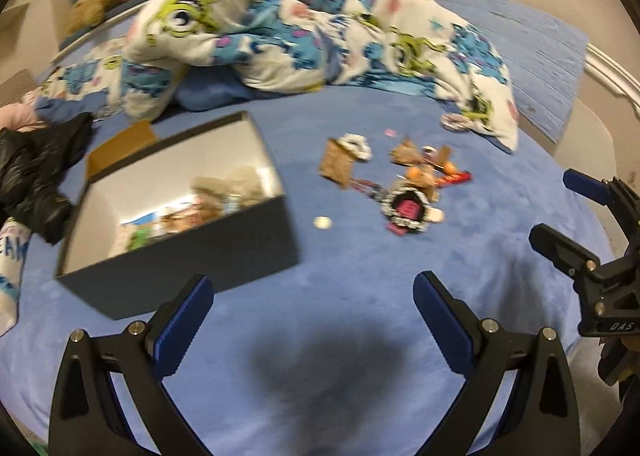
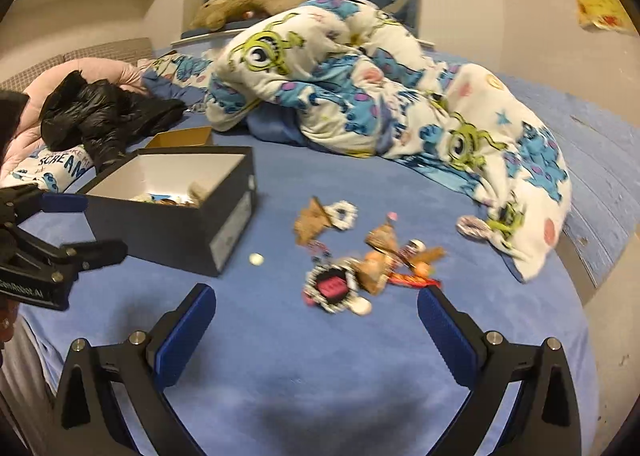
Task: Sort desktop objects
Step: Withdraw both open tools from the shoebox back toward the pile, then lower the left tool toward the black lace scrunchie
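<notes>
A pile of small objects lies on the blue bed cover: a beaded frame with a pink centre, brown pieces, a red wrapper and a small white disc. An open black box with several items inside stands to their left. My left gripper is open and empty, held above the cover short of the box and pile. In the right wrist view my right gripper is open and empty, just short of the beaded frame; the box is to its left.
A rumpled cartoon-print duvet fills the far side of the bed. A black jacket lies left of the box, with a small cardboard box behind it. The bed's edge and a white frame are at the right.
</notes>
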A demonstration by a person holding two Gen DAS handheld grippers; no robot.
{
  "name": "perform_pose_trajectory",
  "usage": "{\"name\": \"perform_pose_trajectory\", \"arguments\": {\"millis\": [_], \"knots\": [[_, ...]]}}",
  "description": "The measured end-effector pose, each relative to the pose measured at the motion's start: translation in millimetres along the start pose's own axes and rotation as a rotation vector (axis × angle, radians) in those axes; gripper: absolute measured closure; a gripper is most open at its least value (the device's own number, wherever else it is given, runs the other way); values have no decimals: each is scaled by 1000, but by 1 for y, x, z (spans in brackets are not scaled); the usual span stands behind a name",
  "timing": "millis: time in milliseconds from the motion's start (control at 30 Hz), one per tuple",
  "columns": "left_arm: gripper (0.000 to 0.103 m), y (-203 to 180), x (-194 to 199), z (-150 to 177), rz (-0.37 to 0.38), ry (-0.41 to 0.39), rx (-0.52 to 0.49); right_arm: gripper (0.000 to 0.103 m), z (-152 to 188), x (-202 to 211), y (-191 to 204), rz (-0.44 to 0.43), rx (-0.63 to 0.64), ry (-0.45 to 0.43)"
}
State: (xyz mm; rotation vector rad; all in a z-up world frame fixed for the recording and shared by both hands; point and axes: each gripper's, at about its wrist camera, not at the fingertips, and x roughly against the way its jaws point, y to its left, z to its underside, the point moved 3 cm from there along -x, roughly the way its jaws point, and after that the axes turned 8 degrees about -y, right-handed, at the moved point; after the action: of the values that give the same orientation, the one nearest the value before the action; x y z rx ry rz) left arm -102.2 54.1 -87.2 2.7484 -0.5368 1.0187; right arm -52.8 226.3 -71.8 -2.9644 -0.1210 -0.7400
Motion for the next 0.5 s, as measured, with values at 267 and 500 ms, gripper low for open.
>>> {"name": "perform_pose_trajectory", "arguments": {"millis": [267, 500], "knots": [[2, -47, -45, 3, 70, 44, -3, 0, 24, 7, -42, -28, -15, -20], [2, -65, -81, 6, 90, 76, -3, 0, 42, -11, -54, -46, 21, -5]]}}
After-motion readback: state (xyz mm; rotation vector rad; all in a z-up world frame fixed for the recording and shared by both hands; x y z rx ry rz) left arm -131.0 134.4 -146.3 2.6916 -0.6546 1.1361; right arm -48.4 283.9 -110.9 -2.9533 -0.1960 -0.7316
